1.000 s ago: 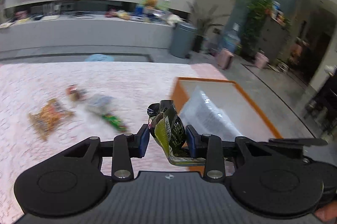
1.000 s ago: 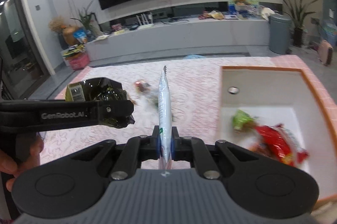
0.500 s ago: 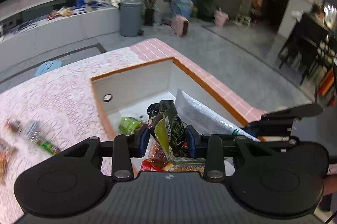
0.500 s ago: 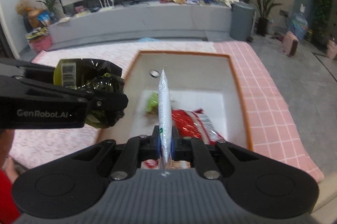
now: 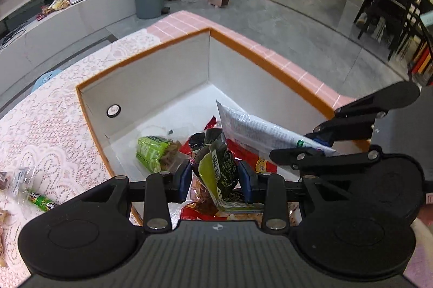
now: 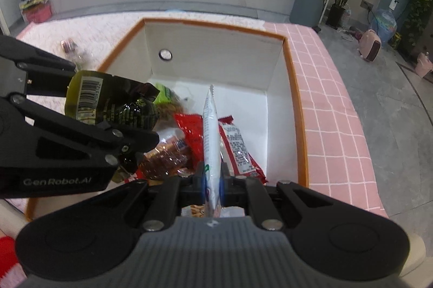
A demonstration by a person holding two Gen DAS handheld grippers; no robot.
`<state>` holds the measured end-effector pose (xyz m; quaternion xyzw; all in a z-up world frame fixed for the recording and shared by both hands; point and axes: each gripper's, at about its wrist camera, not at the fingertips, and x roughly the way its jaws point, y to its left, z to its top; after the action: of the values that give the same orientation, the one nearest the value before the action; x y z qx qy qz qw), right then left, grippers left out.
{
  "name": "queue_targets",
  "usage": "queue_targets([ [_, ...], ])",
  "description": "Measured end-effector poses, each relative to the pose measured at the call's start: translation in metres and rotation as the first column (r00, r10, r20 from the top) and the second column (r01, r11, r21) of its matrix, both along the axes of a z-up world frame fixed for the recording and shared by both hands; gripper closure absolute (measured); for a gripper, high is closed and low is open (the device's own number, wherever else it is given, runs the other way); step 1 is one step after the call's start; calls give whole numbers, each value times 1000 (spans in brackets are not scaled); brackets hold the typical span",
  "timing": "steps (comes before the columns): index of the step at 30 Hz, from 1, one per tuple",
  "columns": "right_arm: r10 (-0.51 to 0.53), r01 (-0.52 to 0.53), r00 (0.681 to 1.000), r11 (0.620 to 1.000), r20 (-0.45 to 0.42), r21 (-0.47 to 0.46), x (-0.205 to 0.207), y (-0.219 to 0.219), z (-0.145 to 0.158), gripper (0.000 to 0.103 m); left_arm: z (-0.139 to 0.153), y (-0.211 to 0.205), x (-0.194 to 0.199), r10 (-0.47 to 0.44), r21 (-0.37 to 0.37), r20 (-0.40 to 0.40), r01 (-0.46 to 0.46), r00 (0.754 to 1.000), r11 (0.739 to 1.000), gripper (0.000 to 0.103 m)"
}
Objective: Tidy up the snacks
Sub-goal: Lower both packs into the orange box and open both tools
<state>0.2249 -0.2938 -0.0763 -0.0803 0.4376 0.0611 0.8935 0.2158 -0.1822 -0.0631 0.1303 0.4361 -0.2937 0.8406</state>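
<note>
Green snack pouch [image 5: 219,174] pinched in left claw [image 5: 215,177], white packet [image 6: 212,125] in right claw [image 6: 211,186].

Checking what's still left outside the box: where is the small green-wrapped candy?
In the left wrist view, the green-wrapped candy lies on the lace tablecloth at far left, outside the orange-rimmed box, beside clear-wrapped sweets.

My left gripper [image 6: 127,144] reads "GenRobot.AI" on its side. The dark green packet [image 6: 108,104] it carries shows a barcode; its other print is unreadable.
</note>
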Motion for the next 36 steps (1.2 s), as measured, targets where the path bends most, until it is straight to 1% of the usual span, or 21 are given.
queue_targets([
  [4, 21, -21, 1000, 999, -22, -31, 7, 0, -5, 97, -8, -8, -2, -41, 63, 6, 40, 999, 997, 62],
  [10, 37, -40, 998, 997, -58, -62, 9, 0, -12, 95, -14, -10, 0, -48, 100, -31, 50, 998, 994, 61],
  [13, 33, -37, 998, 997, -61, -64, 8, 0, -10, 94, -14, -12, -3, -58, 121, -24, 60, 998, 991, 61],
  [16, 35, -39, 998, 997, -60, -66, 10, 0, -7, 87, -13, -13, -5, -57, 143, -19, 59, 998, 988, 61],
  [18, 38, -42, 998, 996, -56, -76, 7, 2, -3, 78, -10, -10, -8, -54, 147, -5, 54, 999, 988, 60],
  [19, 38, -43, 998, 996, -55, -79, 6, 2, -2, 76, -8, -9, -9, -52, 146, -5, 53, 999, 988, 58],
  [20, 38, -43, 998, 996, -54, -83, 5, 3, 0, 71, -5, -6, -10, -49, 140, -3, 49, 999, 989, 56],
  [21, 38, -43, 998, 995, -52, -89, 4, 2, 1, 67, -2, -4, -11, -44, 134, 3, 43, 999, 990, 52],
  [22, 38, -42, 998, 995, -47, -93, 3, 3, 3, 65, 1, -1, -13, -40, 127, 11, 39, 999, 991, 49],
  [24, 31, -35, 999, 994, -38, -101, 0, 3, 7, 57, 9, 4, -15, -34, 112, 22, 32, 999, 993, 43],
  [27, 24, -26, 999, 994, -22, -103, -5, 5, 14, 50, 21, 13, -20, -26, 84, 36, 22, 999, 996, 42],
  [31, 18, -18, 1000, 997, -3, -80, -10, 11, 25, 49, 33, 30, -28, -1, 51, 51, -2, 999, 999, 42],
  [33, 18, -17, 1000, 998, 16, -53, -14, 15, 32, 43, 37, 41, -31, 27, 39, 57, -30, 998, 999, 42],
  [36, 21, -20, 998, 1000, 53, -3, -20, 22, 40, 42, 44, 60, -35, 101, 18, 72, -103, 992, 995, 42],
])
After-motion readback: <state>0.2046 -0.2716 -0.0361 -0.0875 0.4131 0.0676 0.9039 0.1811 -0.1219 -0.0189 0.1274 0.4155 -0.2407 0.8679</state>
